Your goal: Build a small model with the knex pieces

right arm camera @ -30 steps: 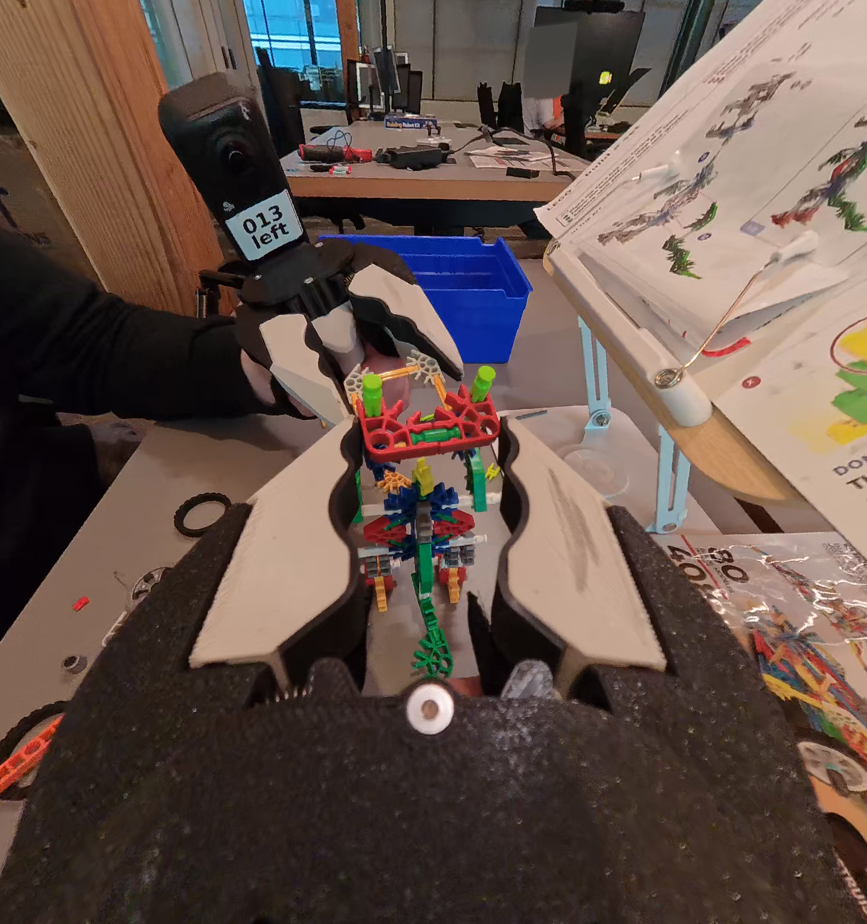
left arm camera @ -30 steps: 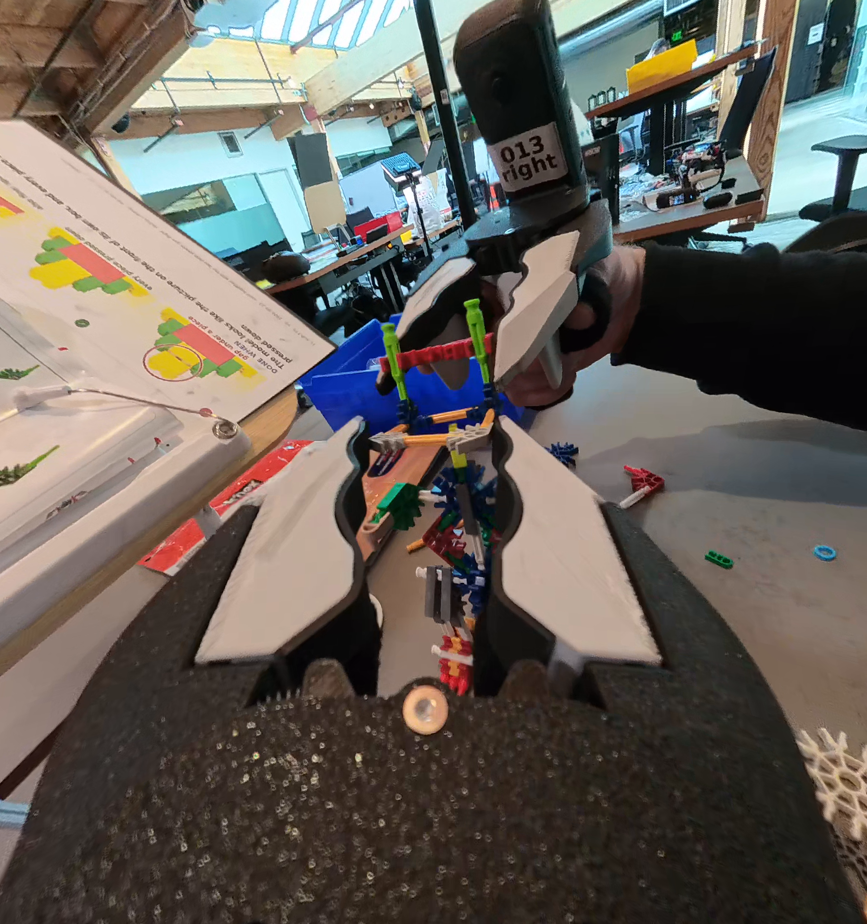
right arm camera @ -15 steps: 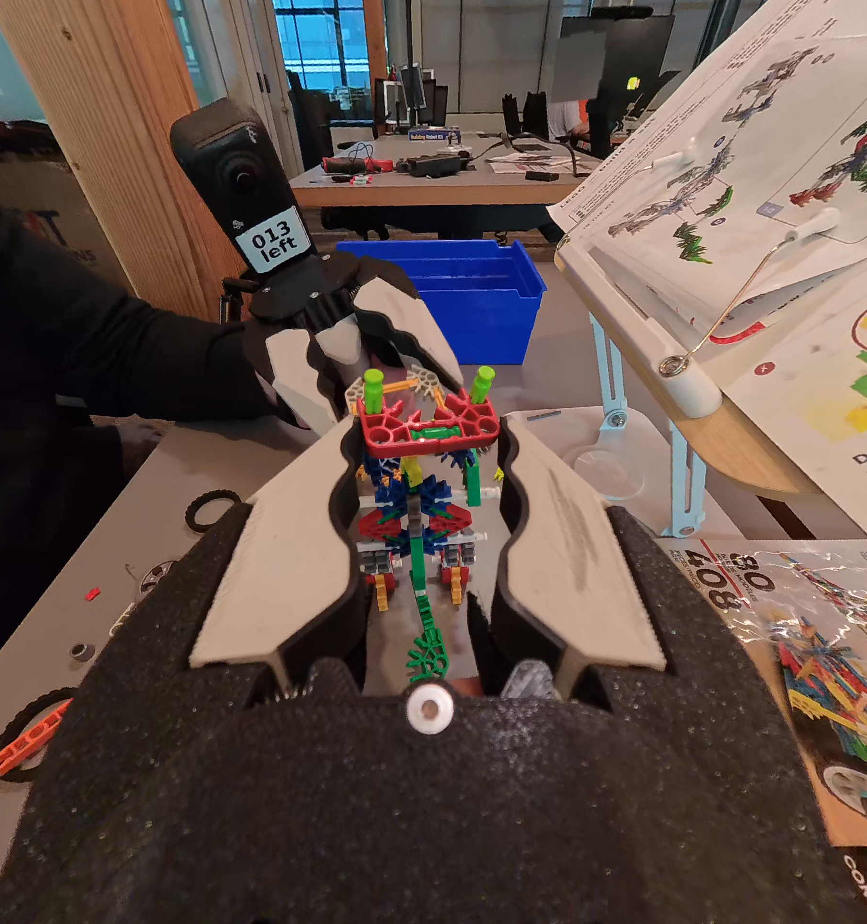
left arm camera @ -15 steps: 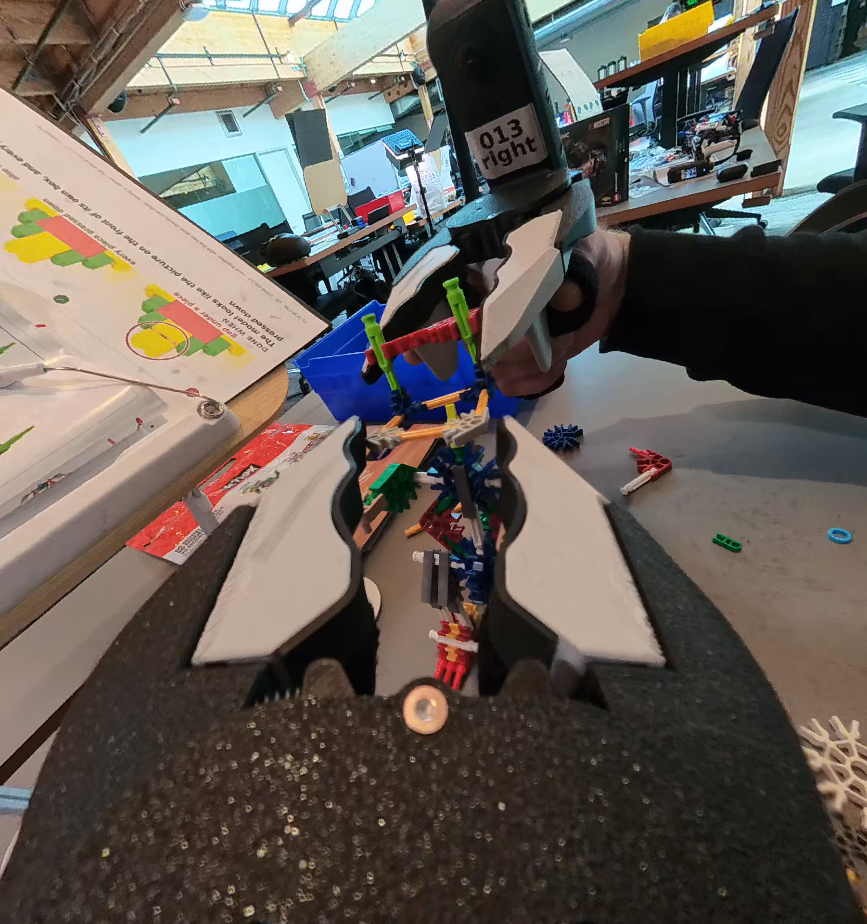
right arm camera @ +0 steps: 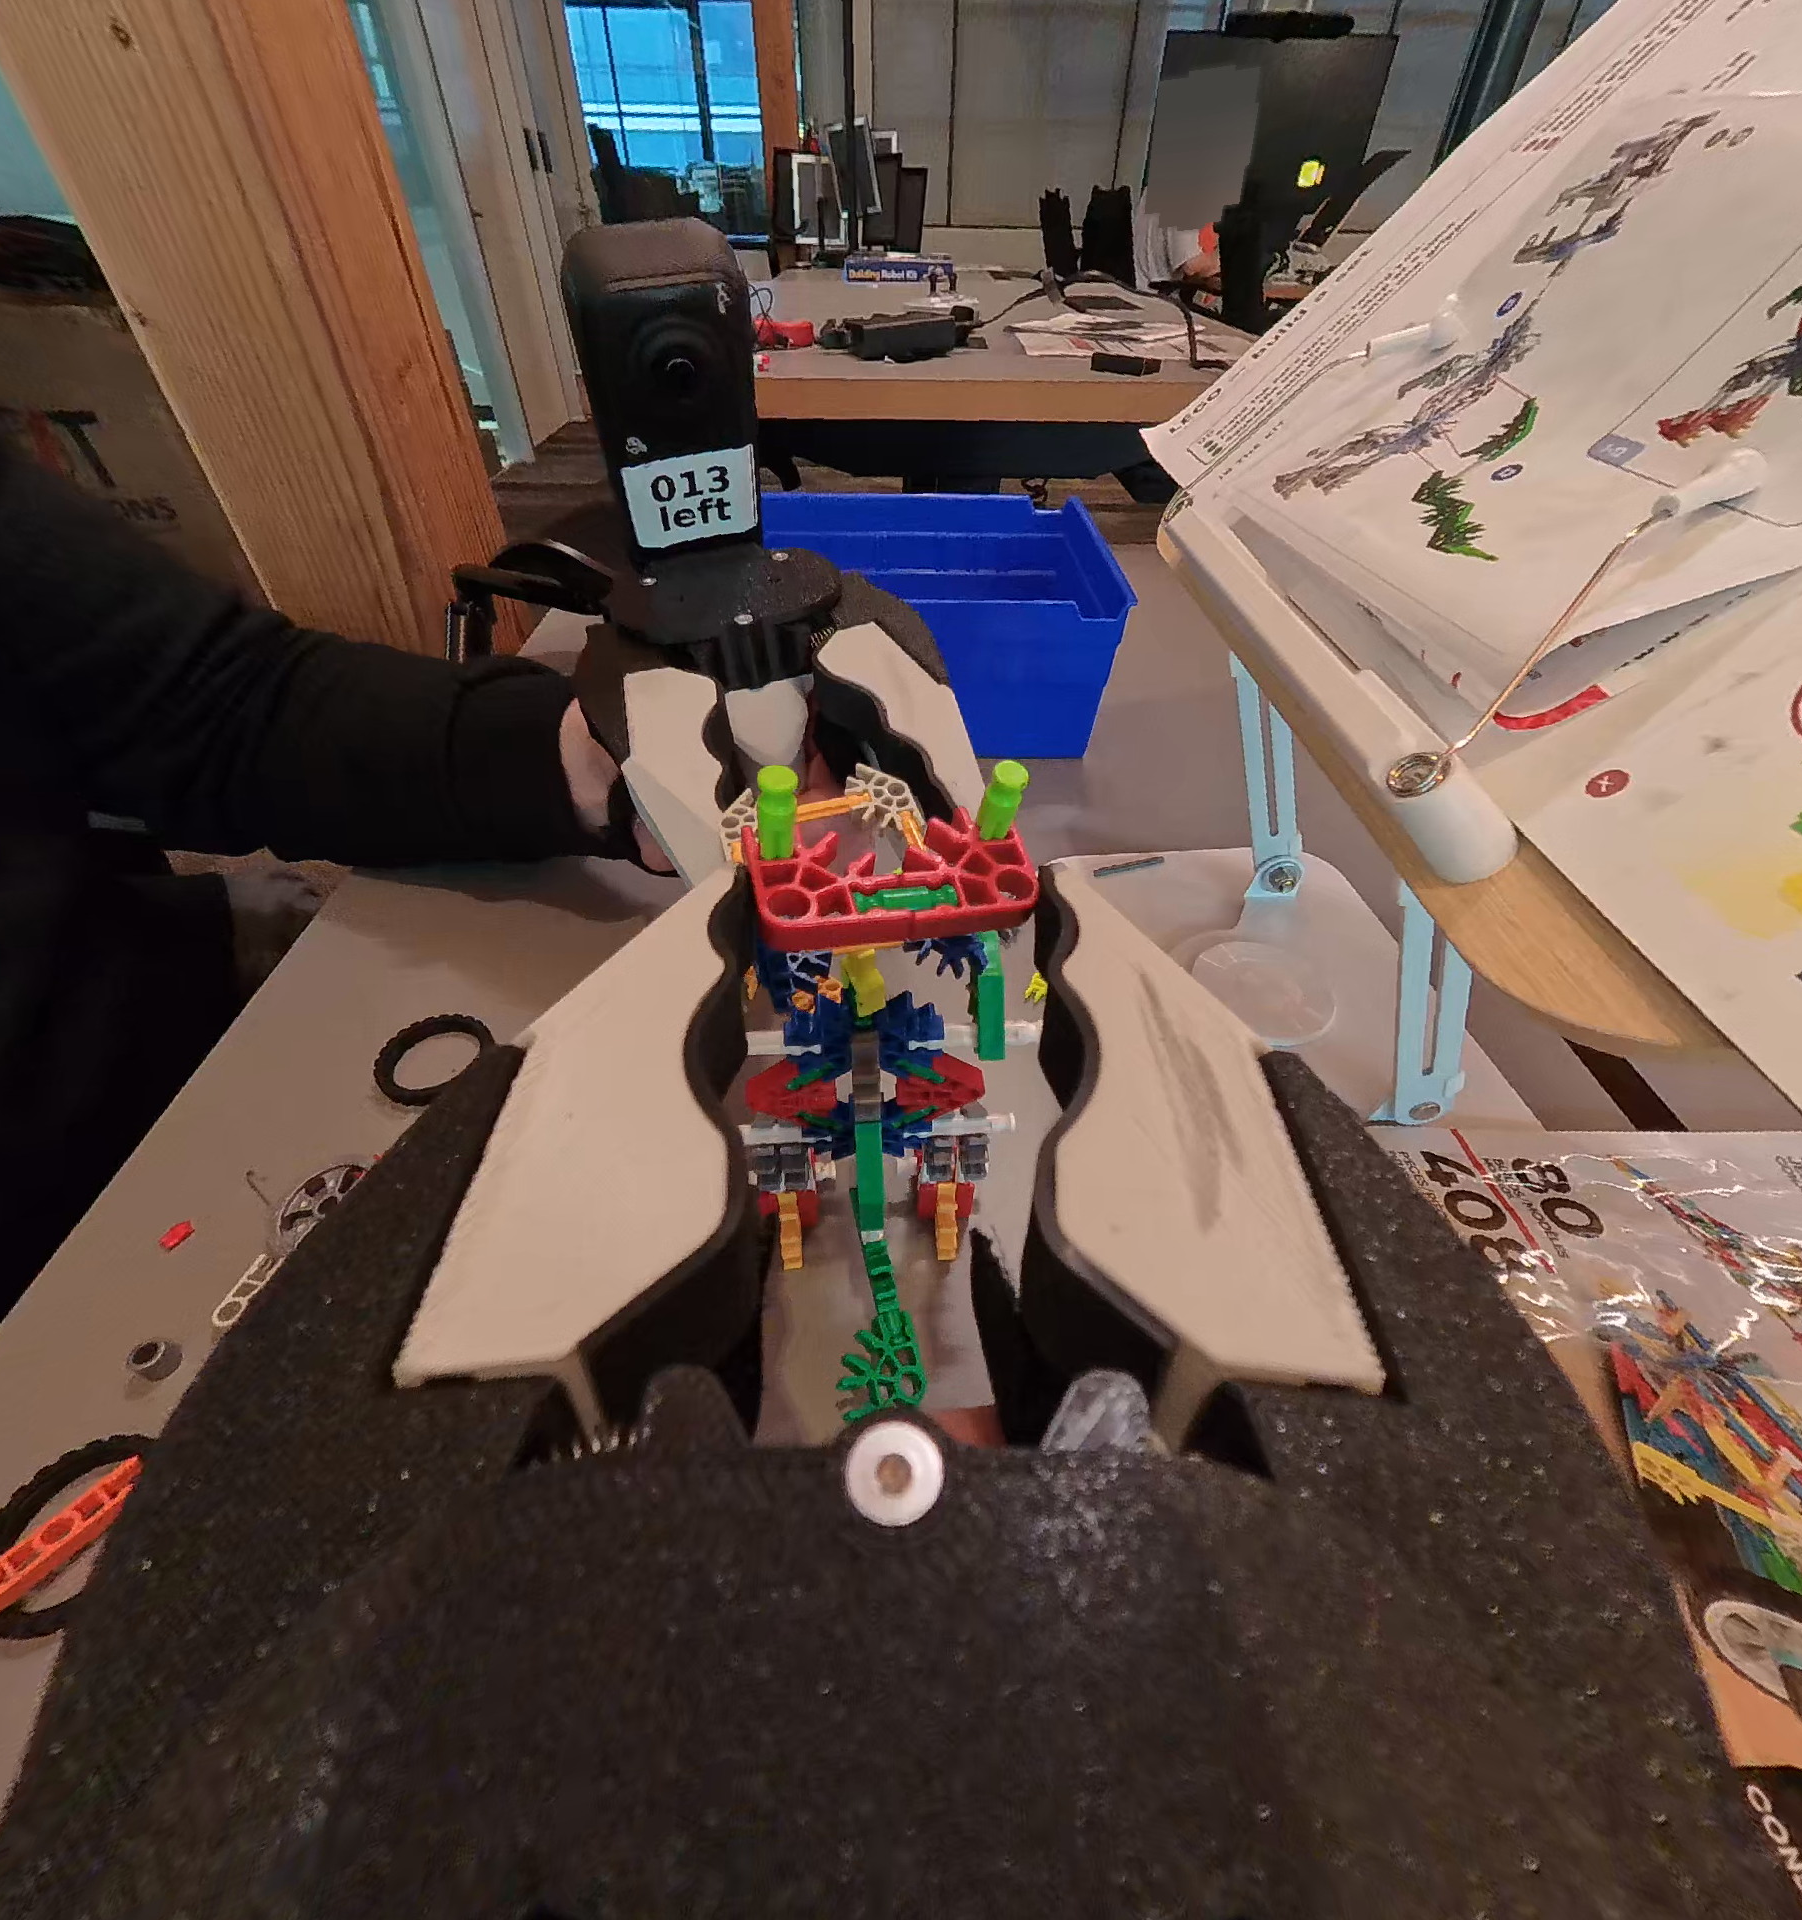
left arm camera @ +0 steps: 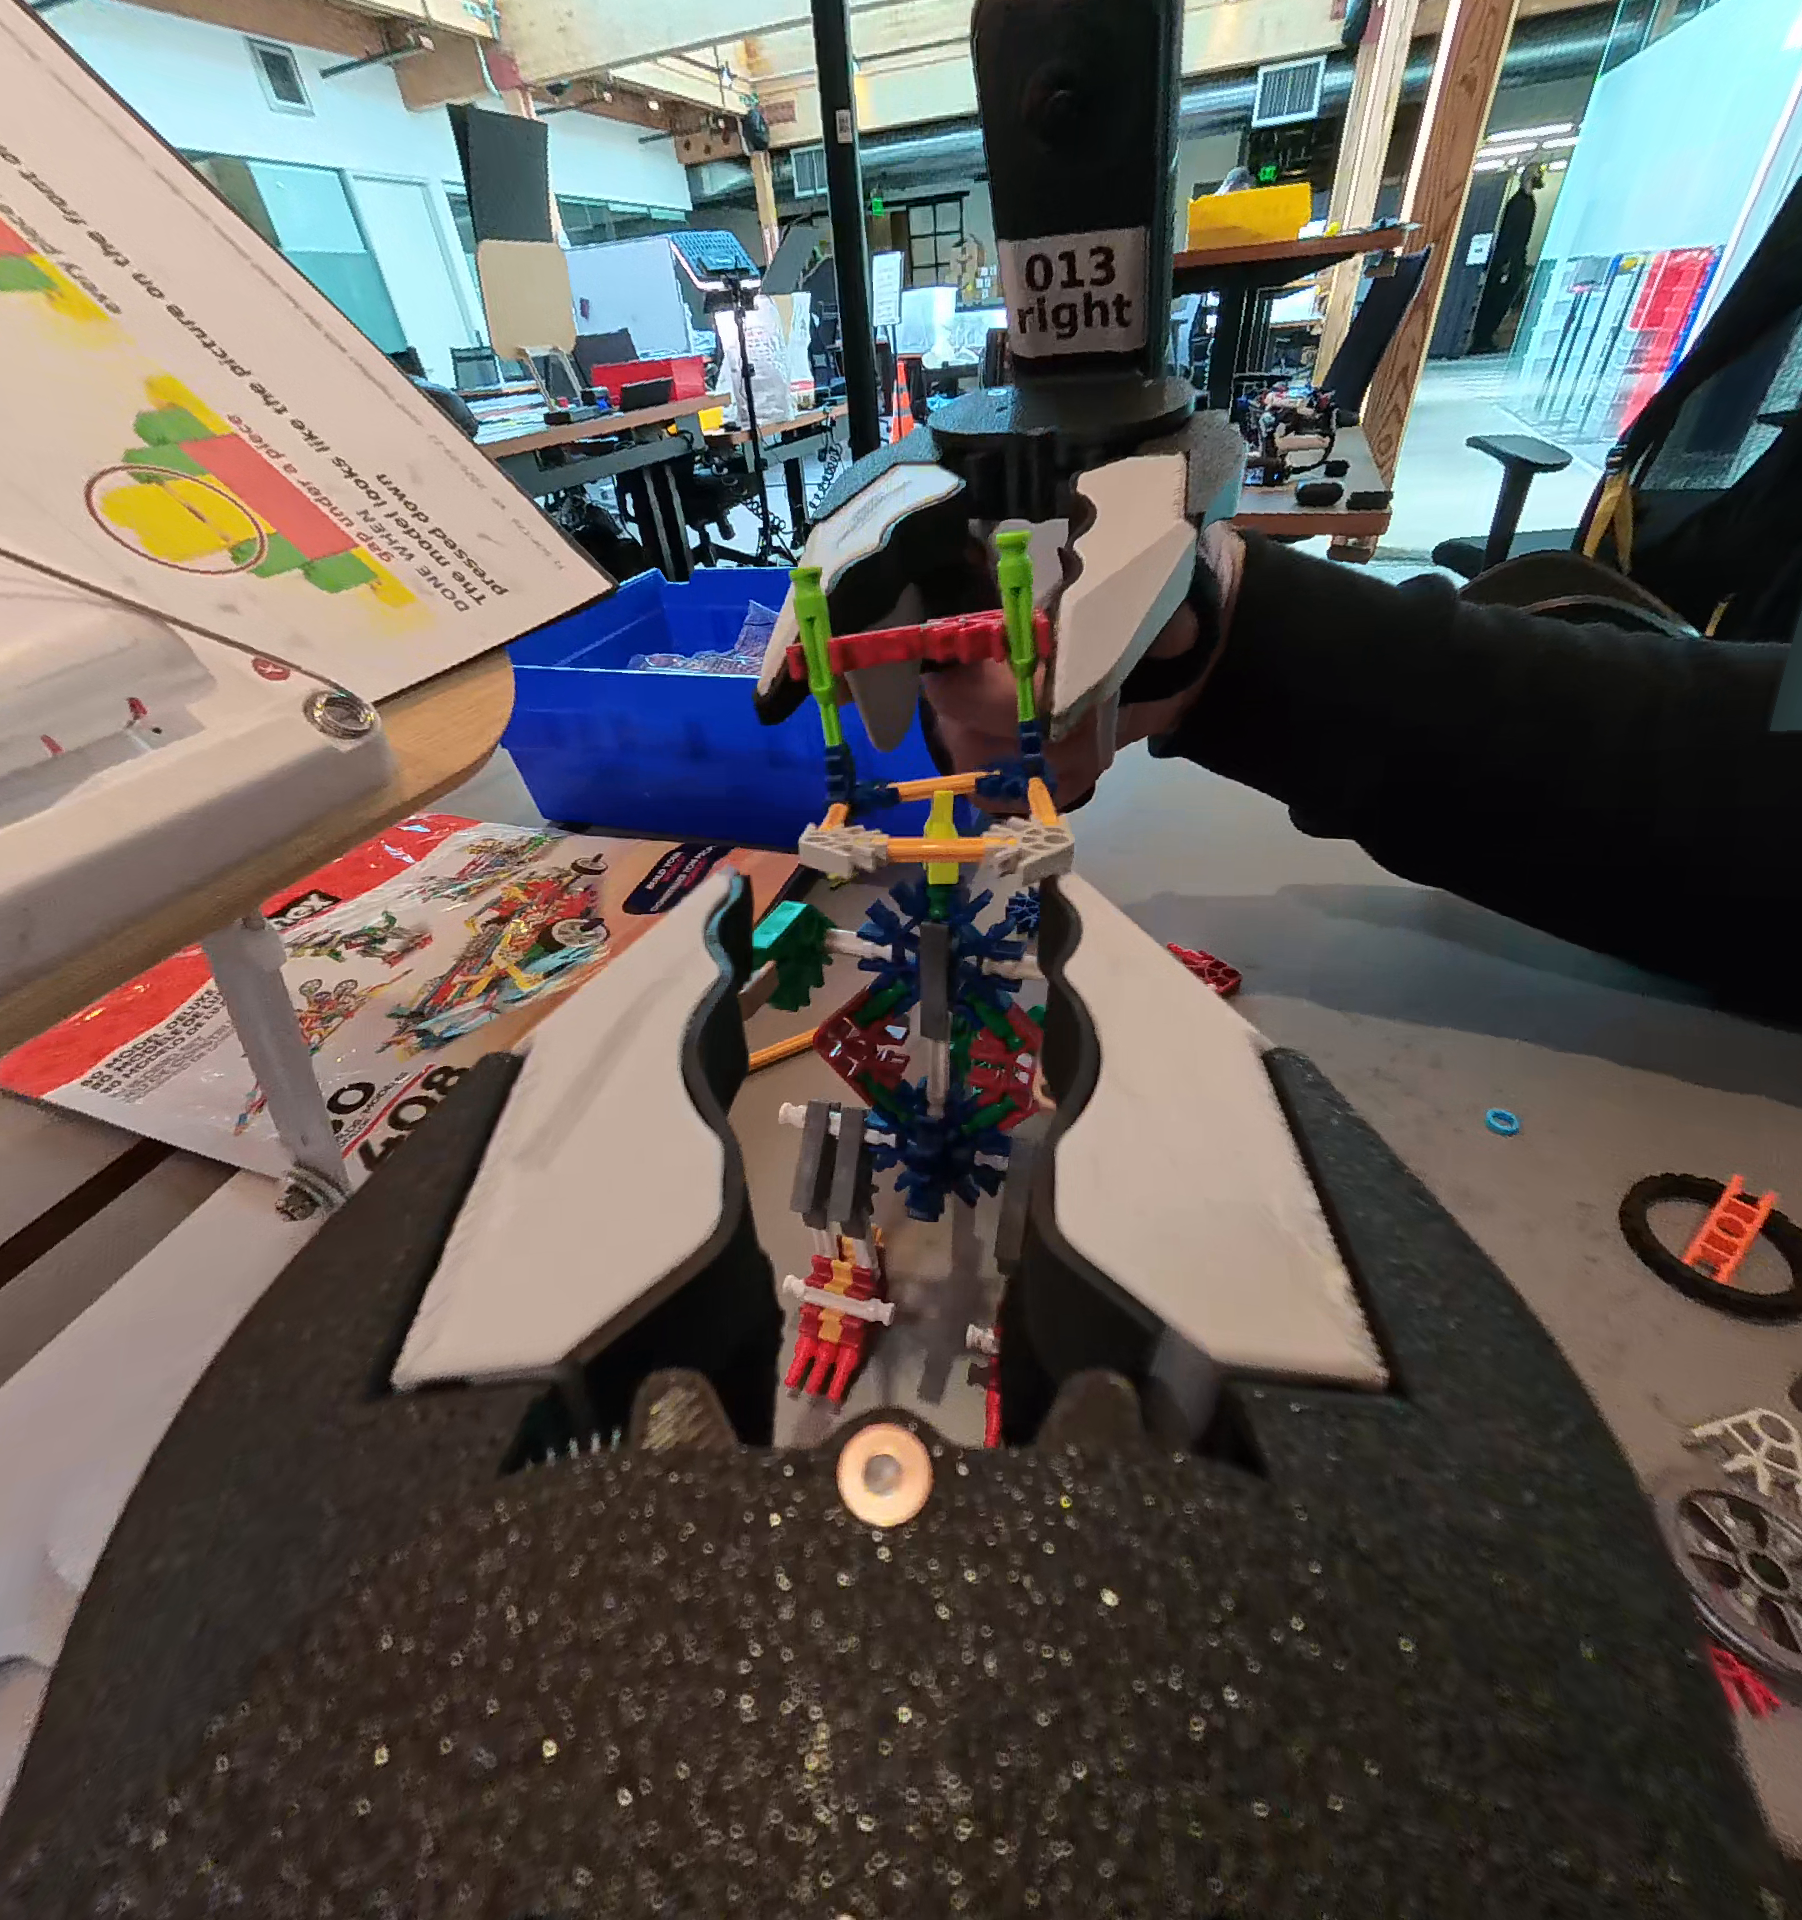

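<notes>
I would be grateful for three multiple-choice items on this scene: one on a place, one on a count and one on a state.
1. Where is the blue bin?
A. On the table, behind the toy model
B. On the floor
C. On top of the tilted stand

2. How many lime-green rods stick up through the red plate?
A. One
B. Two
C. Four

3. What is the state of the right gripper?
A. Open, holding nothing
B. Shut on a black tyre
C. Shut on the red plate

Answers:
1 A: the bin stands on the tabletop beyond the model.
2 B: one rod rises at each end of the plate.
3 C: its fingers press both ends of the plate.
</notes>
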### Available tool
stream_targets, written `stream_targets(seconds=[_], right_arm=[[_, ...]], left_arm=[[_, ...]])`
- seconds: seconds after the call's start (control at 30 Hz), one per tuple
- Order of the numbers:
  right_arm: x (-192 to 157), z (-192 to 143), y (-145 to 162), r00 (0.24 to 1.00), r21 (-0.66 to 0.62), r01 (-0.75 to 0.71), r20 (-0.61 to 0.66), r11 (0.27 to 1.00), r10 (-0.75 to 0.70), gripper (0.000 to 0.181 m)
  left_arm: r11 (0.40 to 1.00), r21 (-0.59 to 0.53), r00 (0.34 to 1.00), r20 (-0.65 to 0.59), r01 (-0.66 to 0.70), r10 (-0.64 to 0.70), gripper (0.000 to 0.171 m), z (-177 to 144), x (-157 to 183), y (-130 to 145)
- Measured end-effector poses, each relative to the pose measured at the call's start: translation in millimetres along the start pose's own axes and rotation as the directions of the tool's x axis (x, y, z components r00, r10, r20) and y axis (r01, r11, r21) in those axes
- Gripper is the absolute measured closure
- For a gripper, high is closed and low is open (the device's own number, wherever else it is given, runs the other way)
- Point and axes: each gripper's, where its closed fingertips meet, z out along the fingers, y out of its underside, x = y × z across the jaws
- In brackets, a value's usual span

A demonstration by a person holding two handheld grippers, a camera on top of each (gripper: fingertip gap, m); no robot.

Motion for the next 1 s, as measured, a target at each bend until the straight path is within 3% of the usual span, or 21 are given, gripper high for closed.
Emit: stream_targets(seconds=[0.23,0.5,1.0], right_arm=[[2,-1,-1,1.000,0.024,-0.009,-0.008,1.000,0.009,0.129],[3,-2,0,1.000,0.032,-0.018,-0.007,0.999,0.018,0.129],[3,-5,0,0.998,0.001,0.004,-0.059,1.000,-0.004,0.129]], left_arm=[[0.996,-0.017,0.993,-0.084,0.087,-0.089,0.141,13,4,5],[0.994,-0.056,0.979,-0.176,0.096,-0.105,0.157,24,11,9],[0.949,-0.043,0.891,-0.331,0.314,-0.310,0.158,25,9,6]])
